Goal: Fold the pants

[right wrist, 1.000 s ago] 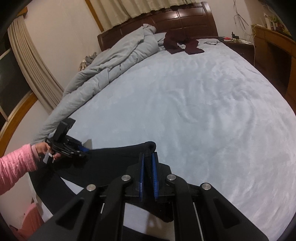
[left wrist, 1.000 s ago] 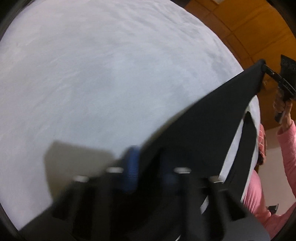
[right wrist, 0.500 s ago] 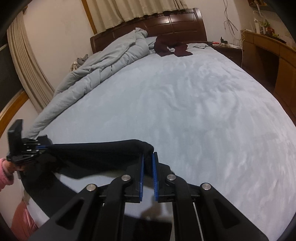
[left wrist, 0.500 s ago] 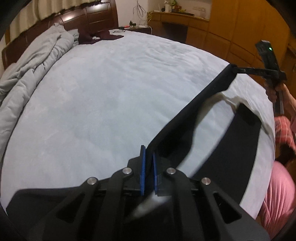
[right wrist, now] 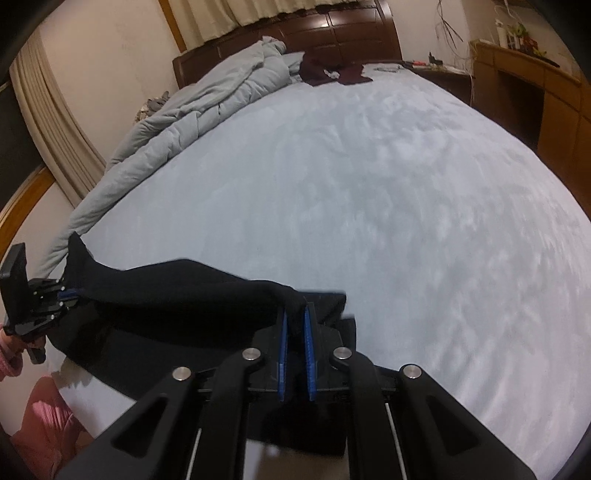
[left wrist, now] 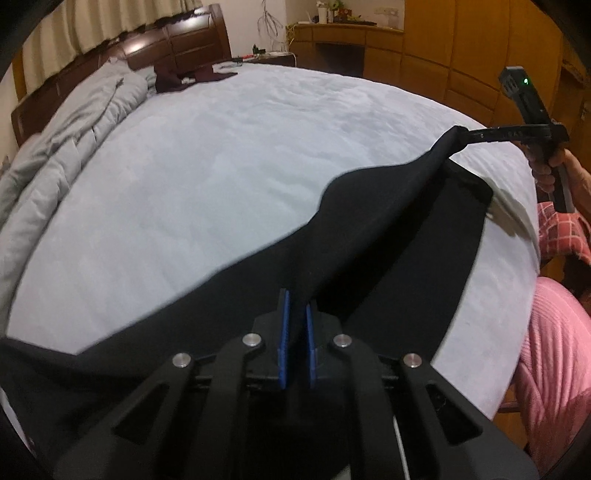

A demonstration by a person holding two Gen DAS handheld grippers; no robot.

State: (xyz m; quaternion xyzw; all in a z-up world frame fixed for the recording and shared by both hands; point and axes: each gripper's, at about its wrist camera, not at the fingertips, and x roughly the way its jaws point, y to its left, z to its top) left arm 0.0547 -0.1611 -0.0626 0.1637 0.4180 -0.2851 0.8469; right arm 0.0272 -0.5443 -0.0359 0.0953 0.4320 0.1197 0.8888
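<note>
Black pants (left wrist: 373,221) lie at the near edge of a light blue bed (left wrist: 229,147). My left gripper (left wrist: 295,306) is shut on one end of the upper layer. My right gripper (right wrist: 295,314) is shut on the other end of the pants (right wrist: 177,291) and shows far right in the left wrist view (left wrist: 461,134). The left gripper shows at the far left of the right wrist view (right wrist: 68,295). The held layer hangs stretched between the two grippers, above a second black layer lying flat on the bed.
A rumpled grey duvet (right wrist: 207,107) lies along the bed's left side. Dark maroon clothing (right wrist: 332,72) sits near the brown headboard (right wrist: 332,33). Wooden cabinets (left wrist: 443,62) stand to the right. The person's pink sleeve (left wrist: 554,369) is at the bed's near edge.
Both grippers have carried the held pants layer forward over the bed and lowered it. The left wrist view has tilted up from the bedsheet to the room.
</note>
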